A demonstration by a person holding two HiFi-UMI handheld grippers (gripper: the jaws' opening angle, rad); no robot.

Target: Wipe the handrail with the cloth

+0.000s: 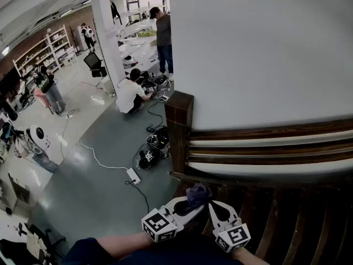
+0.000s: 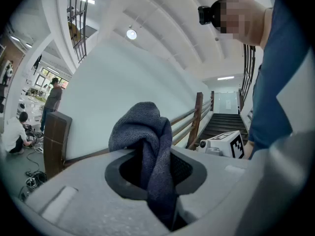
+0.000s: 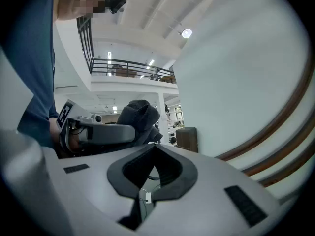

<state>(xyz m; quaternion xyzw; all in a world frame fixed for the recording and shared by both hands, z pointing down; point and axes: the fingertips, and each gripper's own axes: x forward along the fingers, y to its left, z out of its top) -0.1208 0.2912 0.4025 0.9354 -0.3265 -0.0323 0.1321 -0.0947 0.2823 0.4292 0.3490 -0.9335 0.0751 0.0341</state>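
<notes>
Soft, light cloth (image 2: 140,127) is bunching between clamped left fingers (image 2: 78,200), gripped mid-fold; right fingers (image 3: 231,191) are sitting closed, empty; handrail (image 1: 265,131) is lying beyond.

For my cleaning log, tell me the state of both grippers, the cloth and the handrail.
left gripper: shut on the cloth.
right gripper: shut, empty.
cloth: bunched, clamped in the left gripper, sticking up above its jaws.
handrail: fixed along the wall, cloth seemingly not on it.
</notes>
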